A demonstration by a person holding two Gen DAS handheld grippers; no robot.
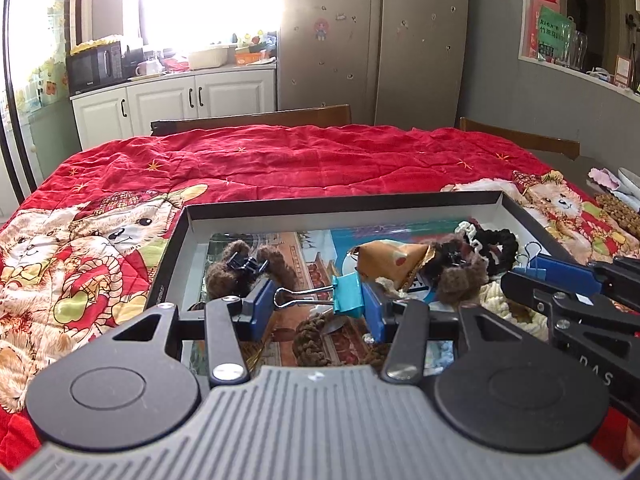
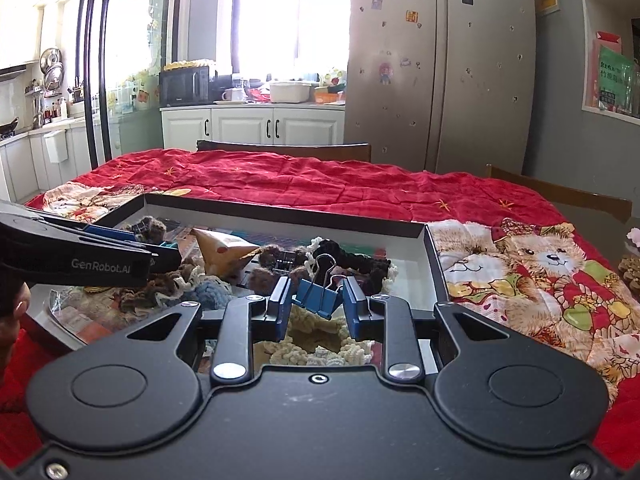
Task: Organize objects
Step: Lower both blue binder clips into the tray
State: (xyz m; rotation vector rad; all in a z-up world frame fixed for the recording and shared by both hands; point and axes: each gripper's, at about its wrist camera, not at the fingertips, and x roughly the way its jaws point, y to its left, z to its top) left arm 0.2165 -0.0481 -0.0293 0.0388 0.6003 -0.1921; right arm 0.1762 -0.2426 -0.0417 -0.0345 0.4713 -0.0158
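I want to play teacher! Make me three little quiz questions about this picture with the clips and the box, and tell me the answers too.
1. True or false: the left gripper holds a red clip.
2. What colour is the binder clip between the right gripper's fingers? A) dark blue B) yellow C) white
3. Fill the gap: the shallow box sits on a quilt that is mostly ____.

Key
1. False. It holds a teal binder clip.
2. A, dark blue.
3. Red, with teddy bear pictures.
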